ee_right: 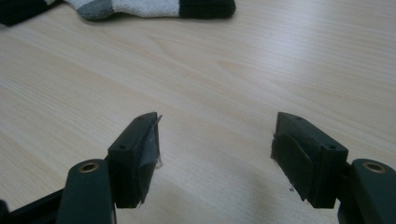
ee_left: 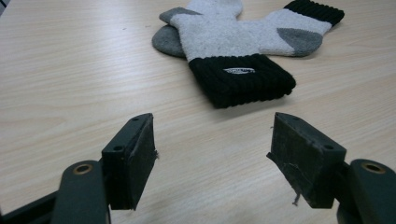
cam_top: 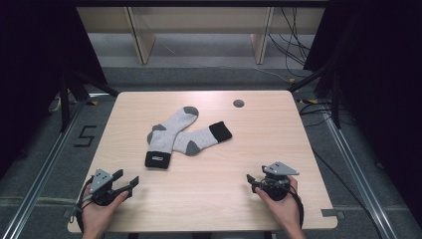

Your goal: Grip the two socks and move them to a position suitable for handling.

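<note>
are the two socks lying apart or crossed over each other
Crossed: the sock with the labelled cuff lies over the other sock near their toes, both flat on the table.

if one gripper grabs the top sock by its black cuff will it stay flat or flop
Probably flop: the top sock is soft knit lying limp and flat on the table, so the foot would likely dangle. It looks light, so lifting should be easy. Because it crosses the other sock, the fuzzy knit may drag that one along.
</note>
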